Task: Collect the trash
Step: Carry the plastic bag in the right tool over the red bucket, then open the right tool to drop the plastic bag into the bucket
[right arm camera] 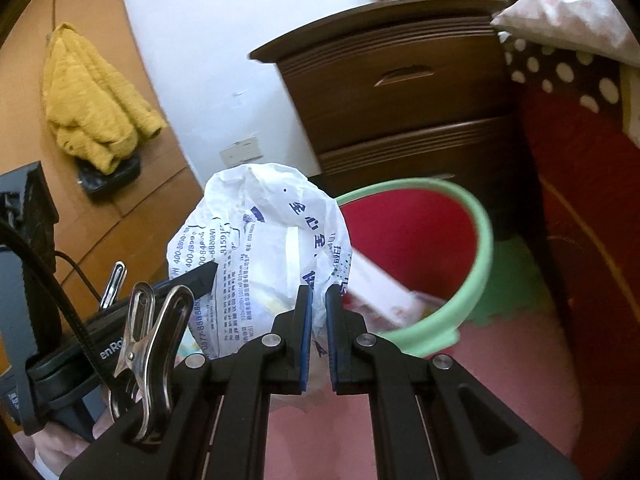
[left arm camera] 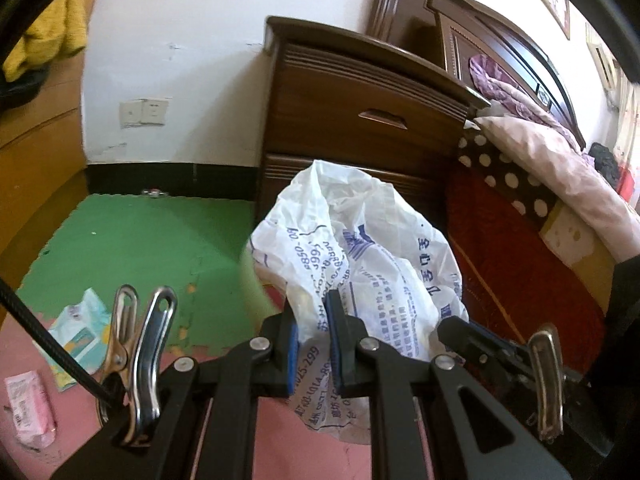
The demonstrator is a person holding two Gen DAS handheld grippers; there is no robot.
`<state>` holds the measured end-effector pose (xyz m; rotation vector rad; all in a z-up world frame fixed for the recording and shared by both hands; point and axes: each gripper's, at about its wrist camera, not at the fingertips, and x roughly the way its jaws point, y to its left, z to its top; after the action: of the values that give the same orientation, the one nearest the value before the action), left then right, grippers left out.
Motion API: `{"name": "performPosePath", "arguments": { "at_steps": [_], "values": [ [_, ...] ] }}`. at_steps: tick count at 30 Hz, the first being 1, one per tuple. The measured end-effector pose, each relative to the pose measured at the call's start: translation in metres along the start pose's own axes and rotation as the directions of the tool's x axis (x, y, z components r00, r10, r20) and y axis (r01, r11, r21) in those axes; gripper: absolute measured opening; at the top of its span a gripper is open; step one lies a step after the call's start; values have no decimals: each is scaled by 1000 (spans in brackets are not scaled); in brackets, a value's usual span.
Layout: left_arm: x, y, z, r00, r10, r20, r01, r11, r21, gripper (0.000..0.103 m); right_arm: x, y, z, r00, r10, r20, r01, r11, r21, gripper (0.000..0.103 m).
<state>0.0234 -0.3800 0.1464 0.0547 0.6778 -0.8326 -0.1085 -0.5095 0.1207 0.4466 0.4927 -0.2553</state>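
Note:
A crumpled white plastic bag with blue print hangs between both grippers above the floor. My left gripper is shut on its lower left part. My right gripper is shut on another fold of the bag. In the left wrist view the right gripper shows at the bag's right side. In the right wrist view the left gripper shows at the bag's left side. Just behind and right of the bag stands a red bin with a green rim, a white box inside it.
A pale tissue packet and a pink packet lie on the pink and green foam floor mats. A dark wooden nightstand stands behind the bag, with a bed to its right. A yellow garment hangs at the left.

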Motion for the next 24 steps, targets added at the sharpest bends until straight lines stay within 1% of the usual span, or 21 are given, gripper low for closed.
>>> {"name": "performPosePath", "arguments": {
  "at_steps": [6,12,15,19,20,22,24],
  "values": [
    [38,-12,9,999,-25,-27,25,1000,-4,13,11,-20,14,998,-58,5,58,998,-17,8],
    [58,-20,9,999,-32,-39,33,999,23,14,29,-27,18,994,-110,-8,109,993,-38,8],
    [60,-20,7,999,-19,-46,21,999,34,19,37,-32,16,991,-130,-22,129,991,-23,8],
    [57,-15,6,998,-8,-58,10,999,32,29,44,-40,13,991,-128,-44,130,991,23,9],
    [57,-14,6,998,-5,-60,7,1000,27,30,45,-41,13,991,-128,-46,130,991,31,9],
    [55,-11,7,998,-5,-62,6,1000,14,35,47,-42,12,990,-131,-51,133,990,46,16],
    [52,-10,8,998,-4,-60,5,1000,11,35,46,-42,13,988,-150,-45,152,987,50,18]
  ]
}}
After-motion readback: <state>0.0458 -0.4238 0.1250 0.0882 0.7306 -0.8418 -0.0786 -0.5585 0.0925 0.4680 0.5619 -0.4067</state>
